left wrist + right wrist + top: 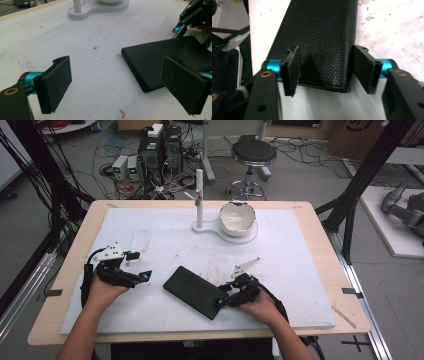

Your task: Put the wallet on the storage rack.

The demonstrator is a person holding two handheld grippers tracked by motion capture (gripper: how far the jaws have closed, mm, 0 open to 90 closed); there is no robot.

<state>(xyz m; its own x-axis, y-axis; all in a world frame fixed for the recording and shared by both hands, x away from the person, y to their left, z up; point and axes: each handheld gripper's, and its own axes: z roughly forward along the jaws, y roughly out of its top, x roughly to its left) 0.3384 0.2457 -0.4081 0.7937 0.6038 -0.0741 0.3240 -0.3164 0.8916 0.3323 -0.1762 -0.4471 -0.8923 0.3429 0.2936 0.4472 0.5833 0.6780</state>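
Note:
A black leather wallet (195, 291) lies flat on the white foam board (150, 230), slanting from upper left to lower right. My right gripper (225, 296) is at its near right end. In the right gripper view, the jaws (328, 70) straddle that end of the wallet (322, 37): one pad (292, 70) hangs over its top face and the other pad (364, 71) stands just outside its edge, with no clear press. My left gripper (140, 265) rests to the left, wide open and empty (122, 85). From it I see the wallet (170, 55) and the right gripper (190, 17) beyond.
A white stand (200, 226) with an upright post (199, 195) and a white bowl (236, 217) sits at the board's far middle. The wooden table edge (320, 235) frames the board. A stool (253, 152), computers and cables stand on the floor behind.

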